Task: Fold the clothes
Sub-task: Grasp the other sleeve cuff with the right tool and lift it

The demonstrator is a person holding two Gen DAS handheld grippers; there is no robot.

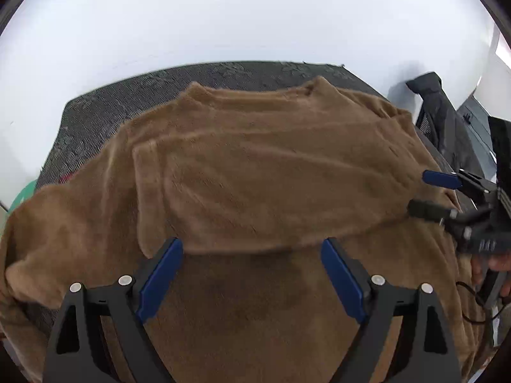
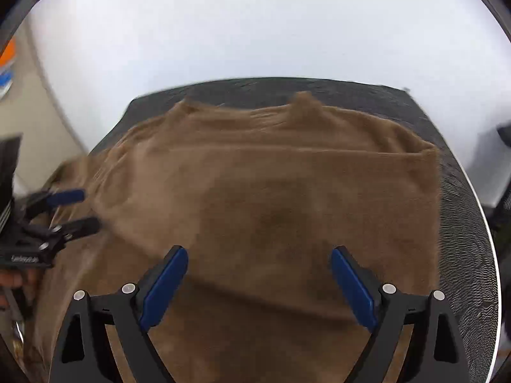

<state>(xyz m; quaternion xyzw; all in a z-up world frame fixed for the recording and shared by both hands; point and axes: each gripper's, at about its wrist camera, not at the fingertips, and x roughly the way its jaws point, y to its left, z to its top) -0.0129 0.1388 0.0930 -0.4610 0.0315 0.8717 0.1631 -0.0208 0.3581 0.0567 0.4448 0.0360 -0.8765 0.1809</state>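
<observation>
A brown fleece garment (image 1: 255, 166) lies spread on a table, with one layer folded over the rest. The lower edge of that layer runs across just ahead of my left gripper (image 1: 252, 249). That gripper is open above the fabric, its blue pads (image 1: 159, 281) wide apart and gripping nothing. At the garment's right side my right gripper (image 1: 421, 193) shows side-on with its jaws apart. In the right wrist view the garment (image 2: 271, 191) fills the middle. My right gripper (image 2: 259, 253) stands open over it with nothing held. My left gripper (image 2: 87, 209) is at the left edge of the cloth.
A dark patterned cloth (image 1: 95, 118) covers the table under the garment. A black jacket (image 1: 437, 111) hangs on a chair at the right. A person's hand (image 1: 491, 265) holds the right gripper. The table's pale rim (image 2: 491, 255) curves at the right. A white wall stands behind.
</observation>
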